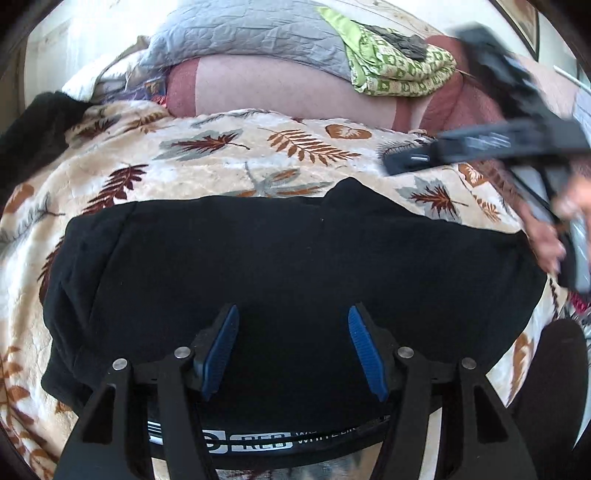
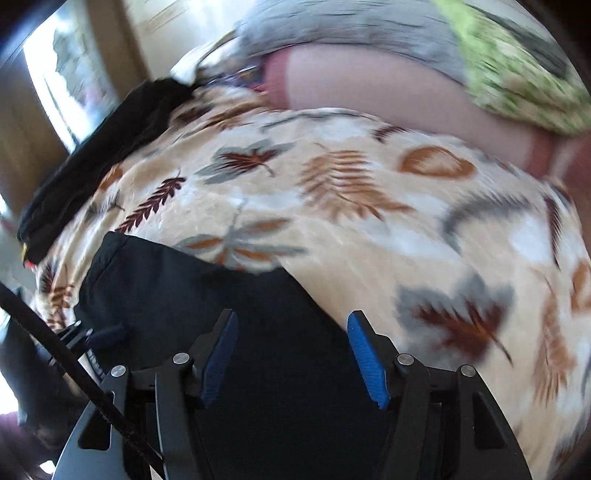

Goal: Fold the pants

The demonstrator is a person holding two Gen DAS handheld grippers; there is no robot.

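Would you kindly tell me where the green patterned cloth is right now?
In the left wrist view, the green patterned cloth lies folded at upper right, beyond the leaf-print blanket, overlapping the grey quilted pillow.

- Bed with a cream leaf-print blanket over it.
- Black pants lie folded on the blanket.
- Beyond the pants: pink pillow, grey quilted pillow, folded green patterned cloth.
- Left of the pants: another black garment.

Only legible text: "RED" and partial "WHITE LIN…" on a black band just below the black pants.
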